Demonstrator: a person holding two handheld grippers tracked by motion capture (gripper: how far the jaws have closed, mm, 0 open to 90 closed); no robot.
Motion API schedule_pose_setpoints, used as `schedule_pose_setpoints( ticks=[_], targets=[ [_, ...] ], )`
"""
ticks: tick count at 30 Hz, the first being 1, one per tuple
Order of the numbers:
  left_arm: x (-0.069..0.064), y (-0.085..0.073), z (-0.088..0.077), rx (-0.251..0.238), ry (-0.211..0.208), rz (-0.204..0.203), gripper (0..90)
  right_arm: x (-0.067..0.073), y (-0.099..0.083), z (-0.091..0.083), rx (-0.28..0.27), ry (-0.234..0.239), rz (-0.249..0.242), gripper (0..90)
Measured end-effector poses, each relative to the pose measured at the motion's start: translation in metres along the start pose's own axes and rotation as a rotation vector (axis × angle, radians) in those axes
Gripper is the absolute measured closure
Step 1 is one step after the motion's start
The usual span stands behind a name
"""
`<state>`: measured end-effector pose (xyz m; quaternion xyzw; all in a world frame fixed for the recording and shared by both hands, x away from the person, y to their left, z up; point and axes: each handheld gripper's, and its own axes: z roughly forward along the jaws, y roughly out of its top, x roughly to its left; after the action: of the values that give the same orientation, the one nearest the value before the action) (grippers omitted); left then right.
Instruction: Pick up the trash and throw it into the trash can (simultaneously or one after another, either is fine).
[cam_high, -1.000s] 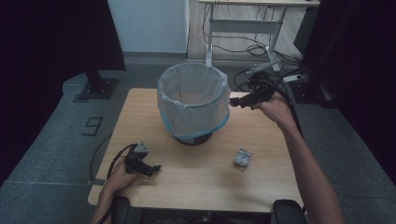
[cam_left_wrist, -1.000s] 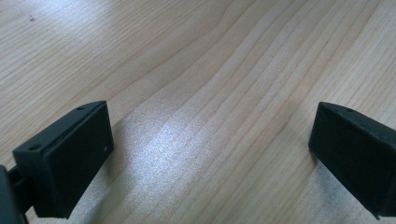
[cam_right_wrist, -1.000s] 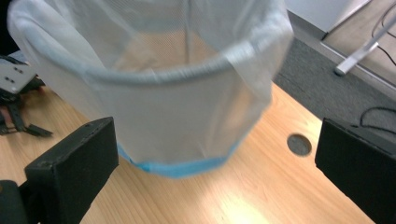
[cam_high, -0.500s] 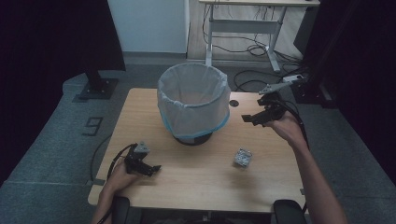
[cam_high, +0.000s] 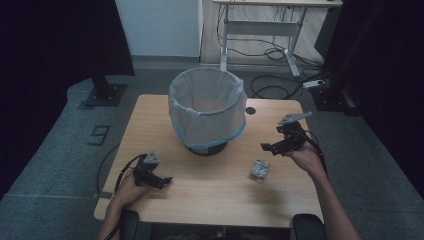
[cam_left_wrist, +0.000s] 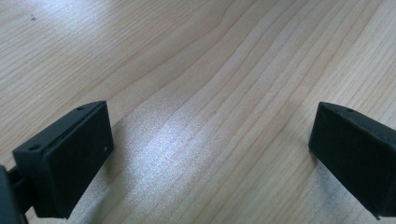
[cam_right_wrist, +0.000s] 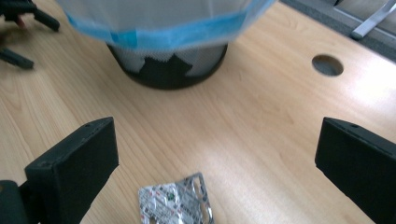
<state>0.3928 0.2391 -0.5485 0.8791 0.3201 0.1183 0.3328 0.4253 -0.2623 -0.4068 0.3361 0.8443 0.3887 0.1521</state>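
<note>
**Right gripper lowered toward blister pack**

Moved since earlier frames: right gripper (cam_high: 278, 145) went from beside the bin rim, out to the right, then down and toward the person; it now hangs over the table (cam_high: 150, 125) just beyond the blister pack (cam_high: 259, 168). Pack position unchanged. Left gripper (cam_high: 161, 180) also unchanged, resting near the front left corner.

Tool state: right jaws spread wide, nothing between them. In the right gripper view the pack (cam_right_wrist: 176, 201) lies flat on the wood, low between the jaws, not touched. Left jaws spread too, w/ bare tabletop (cam_left_wrist: 196, 93) between them.

Bin (cam_high: 207, 112), lined w/ white bag, stands mid-table, well apart from the pack.

Meaning for the work: approach phase, prob. a pickup of the pack for the bin. Next move needs further descent, then jaws closing on the pack edges; thin flat foil may slip.
</note>
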Motion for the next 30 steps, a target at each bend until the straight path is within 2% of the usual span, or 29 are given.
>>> schedule_pose_setpoints(
  ticks=[5,15,30],
  targets=[
    [0.0,0.0,0.0,0.002,-0.001,0.0,0.0,0.004,-0.023,0.014,0.038,0.008,0.006,0.0],
    [0.0,0.0,0.0,0.0,0.0,-0.001,0.0,0.01,-0.058,0.035,0.076,0.011,0.019,0.0],
    [0.0,0.0,0.0,0.0,0.001,-0.002,0.0,0.022,-0.096,0.068,0.129,0.033,0.015,0.0]
  ],
)
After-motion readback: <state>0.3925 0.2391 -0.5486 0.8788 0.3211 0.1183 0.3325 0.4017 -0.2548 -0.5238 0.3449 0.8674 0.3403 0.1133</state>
